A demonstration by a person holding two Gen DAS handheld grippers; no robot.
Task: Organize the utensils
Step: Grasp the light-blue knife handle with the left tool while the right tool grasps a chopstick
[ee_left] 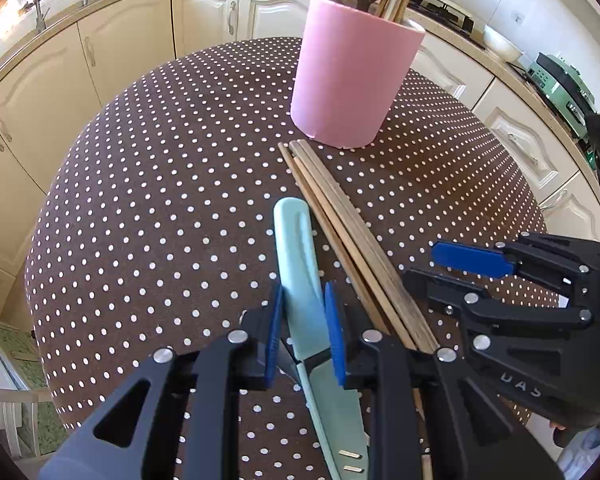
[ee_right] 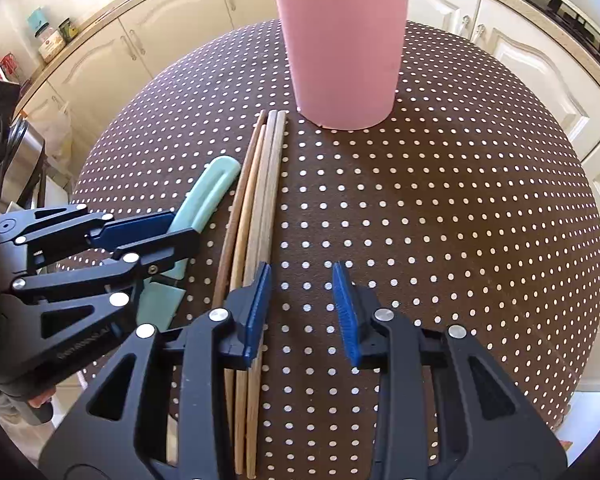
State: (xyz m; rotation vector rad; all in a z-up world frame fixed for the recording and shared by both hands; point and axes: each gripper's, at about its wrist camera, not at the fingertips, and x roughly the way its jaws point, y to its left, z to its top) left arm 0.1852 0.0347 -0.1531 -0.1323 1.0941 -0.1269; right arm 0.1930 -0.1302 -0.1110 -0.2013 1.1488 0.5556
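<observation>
A mint-green knife (ee_left: 300,264) lies on the dotted tablecloth, handle pointing away, and my left gripper (ee_left: 304,336) is shut on its handle, both blue pads against its sides. Several wooden chopsticks (ee_right: 264,184) lie in a bundle just right of the knife, reaching toward the pink cup (ee_right: 344,52). The cup stands upright at the far side and holds more chopsticks and a metal utensil. My right gripper (ee_right: 302,312) stands open low over the cloth; the bundle runs under its left finger, and only cloth shows between the pads. In the left wrist view the right gripper (ee_left: 452,276) is beside the chopsticks (ee_left: 340,232).
The round table (ee_left: 160,200) wears a brown cloth with white dots and drops off at its curved edge. Cream kitchen cabinets (ee_left: 112,52) ring the table. A green appliance (ee_left: 560,84) and a white bowl (ee_left: 500,44) sit on the counter at the right.
</observation>
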